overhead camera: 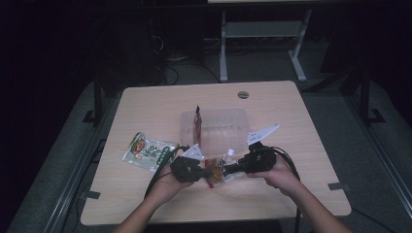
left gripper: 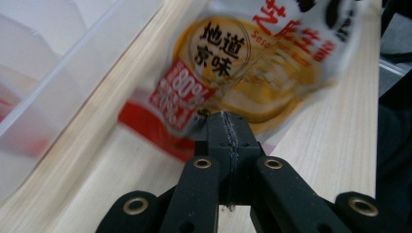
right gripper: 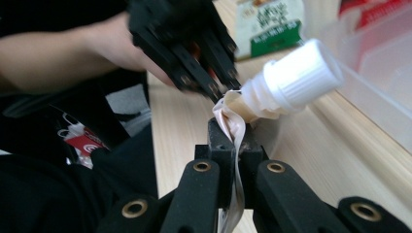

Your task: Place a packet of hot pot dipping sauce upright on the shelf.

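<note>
Pouch pinched between both my fingers, left and right clamped; container awaits it.

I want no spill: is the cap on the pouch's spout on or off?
On. The white ribbed cap sits on the spout of the pouch, which both grippers pinch by its edges: left, right.

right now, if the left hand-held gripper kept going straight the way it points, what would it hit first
Probably the right hand-held gripper. The left hand-held gripper points across the table toward it, and both are clamped on the same spouted sauce pouch, so only the pouch lies between them. Exact depth is unclear.
</note>
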`<state>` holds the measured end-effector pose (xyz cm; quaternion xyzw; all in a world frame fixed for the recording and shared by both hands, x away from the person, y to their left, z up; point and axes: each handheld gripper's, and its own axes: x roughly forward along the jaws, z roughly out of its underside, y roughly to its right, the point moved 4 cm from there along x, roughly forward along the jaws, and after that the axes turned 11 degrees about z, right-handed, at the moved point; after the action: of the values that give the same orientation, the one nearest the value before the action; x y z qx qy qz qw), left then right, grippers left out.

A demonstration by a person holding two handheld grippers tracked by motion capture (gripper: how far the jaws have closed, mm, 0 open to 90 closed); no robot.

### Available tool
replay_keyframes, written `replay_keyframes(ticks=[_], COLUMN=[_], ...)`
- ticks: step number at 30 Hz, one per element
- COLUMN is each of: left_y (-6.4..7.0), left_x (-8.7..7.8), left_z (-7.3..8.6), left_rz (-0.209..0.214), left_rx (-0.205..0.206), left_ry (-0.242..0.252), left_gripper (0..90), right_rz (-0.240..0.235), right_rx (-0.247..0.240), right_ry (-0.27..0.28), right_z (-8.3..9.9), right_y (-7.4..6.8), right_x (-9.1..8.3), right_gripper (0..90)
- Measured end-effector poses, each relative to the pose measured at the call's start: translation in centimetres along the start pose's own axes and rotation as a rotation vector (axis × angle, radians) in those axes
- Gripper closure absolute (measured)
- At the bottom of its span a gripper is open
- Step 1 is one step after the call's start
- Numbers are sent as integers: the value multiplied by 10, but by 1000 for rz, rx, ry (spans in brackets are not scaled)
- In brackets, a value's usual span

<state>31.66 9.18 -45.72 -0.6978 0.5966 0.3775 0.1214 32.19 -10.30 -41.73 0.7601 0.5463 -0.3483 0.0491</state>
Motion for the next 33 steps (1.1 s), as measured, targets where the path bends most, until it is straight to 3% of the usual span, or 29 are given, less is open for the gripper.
replay_keyframes(ticks=[3, 8, 14, 24, 30, 33], left_y=[2, 7, 4, 1, 3, 5], left_x=[6, 15, 7, -18, -38, -43], left_z=[-3, -6, -5, 3, 21, 32], left_rz=[18, 38, 18, 30, 22, 13], left_rx=[-4, 5, 4, -11, -10, -30], left_ry=[8, -8, -4, 26, 27, 25], left_gripper=[898, 897, 891, 737, 564, 498], right_rz=[-28, -24, 20, 70, 112, 132], right_rx=[-14, -51, -57, -77, -88, -94], right_ry=[24, 37, 37, 47, 72, 76], right_z=[-7, -18, -18, -24, -36, -42], right_y=[-6, -12, -10, -6, -3, 0], right_x=[1, 3, -1, -8, -17, -21], right_gripper=[894, 894, 894, 894, 894, 894])
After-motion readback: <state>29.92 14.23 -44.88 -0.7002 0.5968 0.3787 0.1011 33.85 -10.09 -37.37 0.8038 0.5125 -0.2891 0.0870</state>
